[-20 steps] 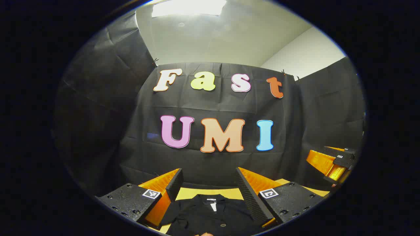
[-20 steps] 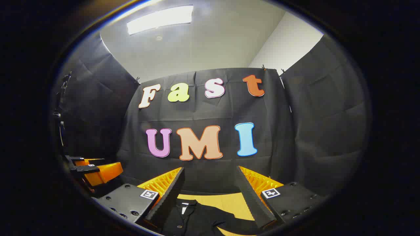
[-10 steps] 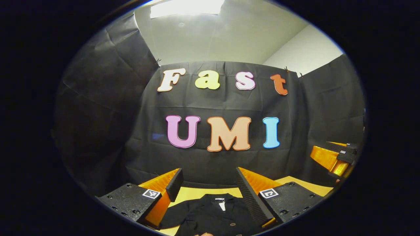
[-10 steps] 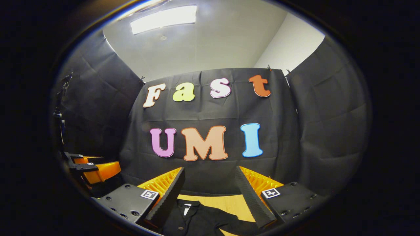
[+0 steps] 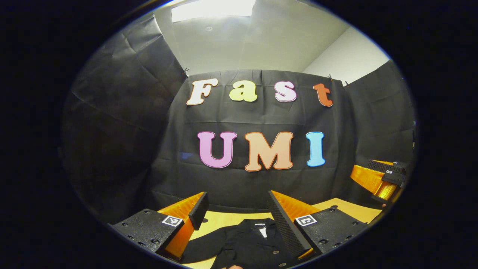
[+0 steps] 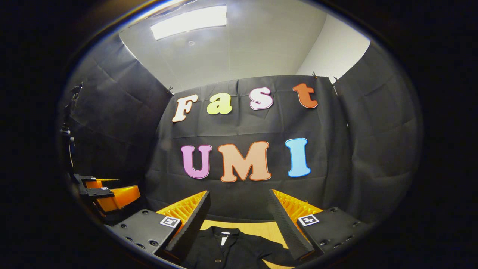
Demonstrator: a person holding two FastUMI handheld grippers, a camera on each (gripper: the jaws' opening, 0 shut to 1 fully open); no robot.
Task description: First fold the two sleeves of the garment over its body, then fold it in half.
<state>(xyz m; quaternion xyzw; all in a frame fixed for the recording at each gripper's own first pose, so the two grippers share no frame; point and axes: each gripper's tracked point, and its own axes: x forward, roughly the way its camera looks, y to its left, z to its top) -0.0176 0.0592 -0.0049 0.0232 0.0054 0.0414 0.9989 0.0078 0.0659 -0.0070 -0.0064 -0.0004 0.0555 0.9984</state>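
Note:
A black buttoned garment [image 5: 250, 243] lies on the tan table [image 5: 216, 220], collar toward the far wall, one sleeve spread to the left. In the right gripper view the garment [image 6: 233, 248] shows its collar and a sleeve stretching right. My left gripper [image 5: 237, 203] hangs open above the garment's collar end, nothing between its fingers. My right gripper [image 6: 239, 201] is open too, over the same collar area. The right gripper [image 5: 377, 179] appears at the right edge of the left gripper view, and the left gripper [image 6: 106, 194] sits at the left of the right gripper view.
Black cloth walls close the booth at the back and both sides. The tan table [image 6: 261, 228] runs up to the back wall. A bright ceiling light [image 6: 188, 26] is overhead.
Both views have drifted left a little, so the wall and the garment's collar have shifted right in each. Both grippers stay open.

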